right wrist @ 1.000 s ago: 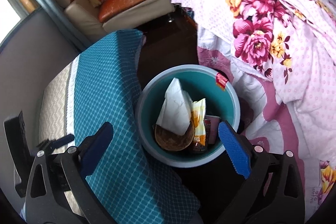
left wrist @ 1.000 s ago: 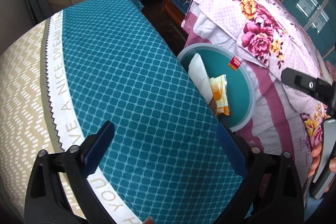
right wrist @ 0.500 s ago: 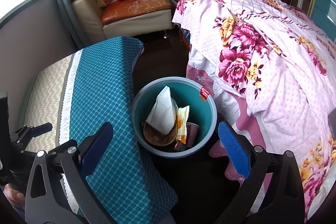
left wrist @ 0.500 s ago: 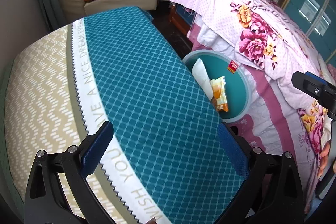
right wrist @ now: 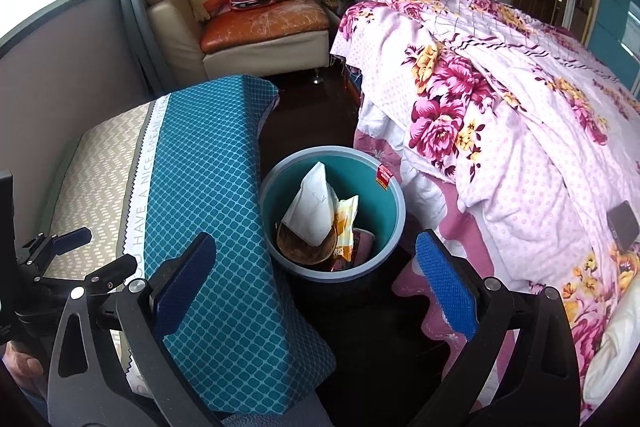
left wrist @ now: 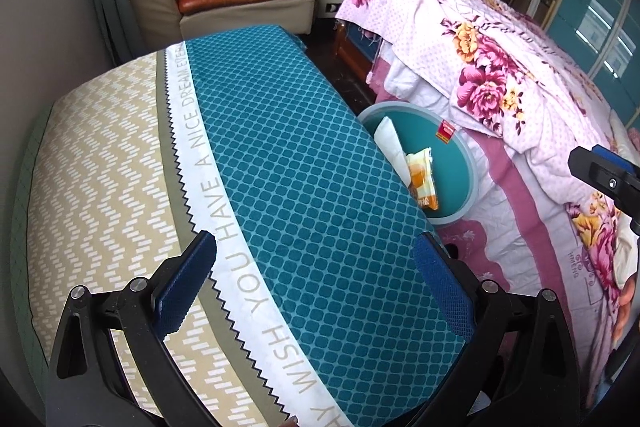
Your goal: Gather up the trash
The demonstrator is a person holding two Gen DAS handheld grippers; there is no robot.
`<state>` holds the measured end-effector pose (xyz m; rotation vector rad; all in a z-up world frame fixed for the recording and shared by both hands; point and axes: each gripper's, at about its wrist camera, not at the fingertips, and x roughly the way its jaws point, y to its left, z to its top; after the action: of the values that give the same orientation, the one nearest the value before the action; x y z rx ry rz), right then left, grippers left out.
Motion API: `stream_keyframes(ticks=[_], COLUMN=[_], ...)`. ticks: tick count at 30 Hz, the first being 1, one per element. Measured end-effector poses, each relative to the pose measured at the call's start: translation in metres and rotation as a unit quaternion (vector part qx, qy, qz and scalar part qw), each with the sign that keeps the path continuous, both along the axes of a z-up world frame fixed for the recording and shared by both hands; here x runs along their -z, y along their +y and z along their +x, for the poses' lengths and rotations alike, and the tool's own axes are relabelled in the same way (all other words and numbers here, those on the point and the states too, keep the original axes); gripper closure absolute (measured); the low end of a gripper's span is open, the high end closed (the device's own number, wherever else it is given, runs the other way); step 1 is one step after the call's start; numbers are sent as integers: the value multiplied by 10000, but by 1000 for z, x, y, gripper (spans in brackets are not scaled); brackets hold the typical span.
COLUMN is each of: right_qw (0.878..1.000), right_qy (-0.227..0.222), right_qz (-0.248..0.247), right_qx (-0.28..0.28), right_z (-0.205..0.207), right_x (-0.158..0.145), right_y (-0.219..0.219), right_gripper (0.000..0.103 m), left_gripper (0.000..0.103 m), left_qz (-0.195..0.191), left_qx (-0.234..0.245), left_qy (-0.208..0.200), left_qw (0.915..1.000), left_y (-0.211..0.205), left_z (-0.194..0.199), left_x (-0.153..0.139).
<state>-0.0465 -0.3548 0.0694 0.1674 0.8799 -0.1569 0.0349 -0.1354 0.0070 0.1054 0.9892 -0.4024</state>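
**Both grippers empty, trash sits in bin**

L gripper point(left wrist: 316, 279) hangs over the teal tablecloth point(left wrist: 304, 187), jaws wide apart, nothing btwn them. R gripper point(right wrist: 316, 279) likewise spread and empty, just above the teal bin point(right wrist: 384, 211). Bin stands on the floor btwn table and floral bed point(right wrist: 500, 115). Inside the bin: white paper point(right wrist: 314, 207), orange snack wrapper point(right wrist: 344, 223), brown bowl point(right wrist: 300, 251) underneath.

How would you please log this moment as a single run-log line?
left gripper: open, empty, over teal tablecloth | right gripper: open, empty, above teal trash bin | bin holds white paper, orange snack wrapper
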Motion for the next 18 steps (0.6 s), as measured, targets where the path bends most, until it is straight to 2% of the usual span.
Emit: stream_keyframes(ticks=[18], right_qw=[9999], right_qy=[137], right_qz=[30], right_qx=[-37], right_z=[10], right_x=[14], right_y=[6], right_gripper=[7], left_gripper=[4], left_qz=[42], left_qx=[-49], left_qy=[-32], left_qw=[10000], left_y=[2], left_z=[3], left_x=[7])
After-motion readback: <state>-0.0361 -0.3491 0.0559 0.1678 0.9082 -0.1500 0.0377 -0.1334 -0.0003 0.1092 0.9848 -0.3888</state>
